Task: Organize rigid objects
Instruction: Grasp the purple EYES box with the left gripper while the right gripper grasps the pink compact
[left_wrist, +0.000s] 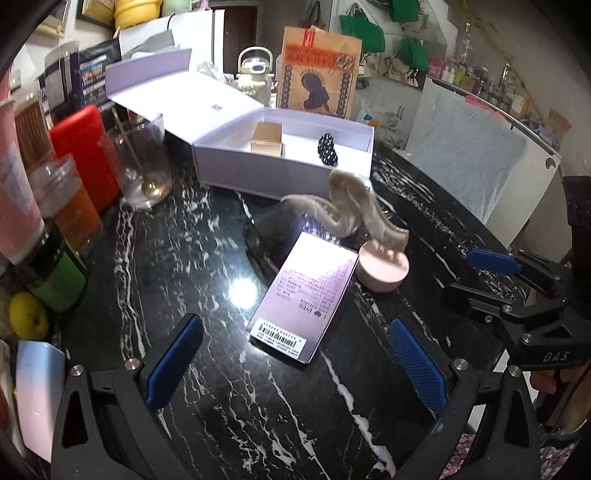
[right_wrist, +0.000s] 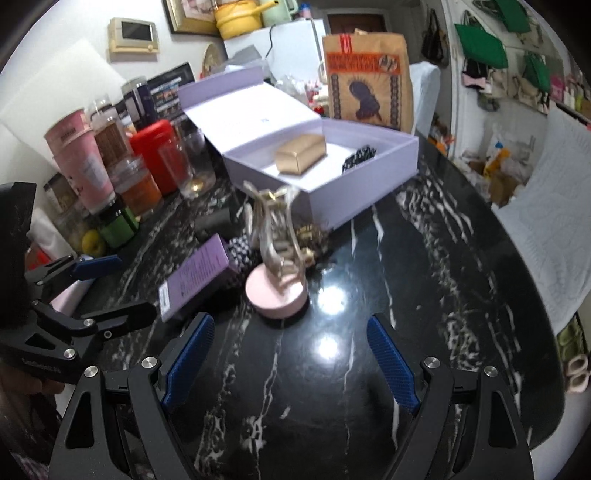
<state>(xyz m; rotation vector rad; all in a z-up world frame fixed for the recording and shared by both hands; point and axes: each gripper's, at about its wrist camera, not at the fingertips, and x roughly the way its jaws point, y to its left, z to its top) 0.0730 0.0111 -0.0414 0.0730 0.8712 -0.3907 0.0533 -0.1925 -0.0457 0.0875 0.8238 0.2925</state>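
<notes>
An open lavender box (left_wrist: 280, 170) (right_wrist: 369, 188) stands at the back of the black marble table, holding a gold box (left_wrist: 266, 137) (right_wrist: 301, 153) and a black dotted item (left_wrist: 327, 148) (right_wrist: 359, 157). In front lie a purple carton (left_wrist: 304, 295) (right_wrist: 195, 280) and a gold figurine on a pink round base (left_wrist: 382, 267) (right_wrist: 277, 295). My left gripper (left_wrist: 295, 365) is open and empty, just short of the carton. My right gripper (right_wrist: 291, 362) is open and empty, just short of the pink base. Each gripper shows in the other's view, the right (left_wrist: 491, 273) and the left (right_wrist: 110, 291).
Jars, a red canister (left_wrist: 86, 155) (right_wrist: 157, 155), a glass (left_wrist: 142, 162) and cups crowd the table's left side. A yellow fruit (left_wrist: 27, 315) lies at the left edge. A brown paper bag (left_wrist: 319, 74) (right_wrist: 369, 77) stands behind the box. A chair with a white cloth (right_wrist: 546, 236) is right.
</notes>
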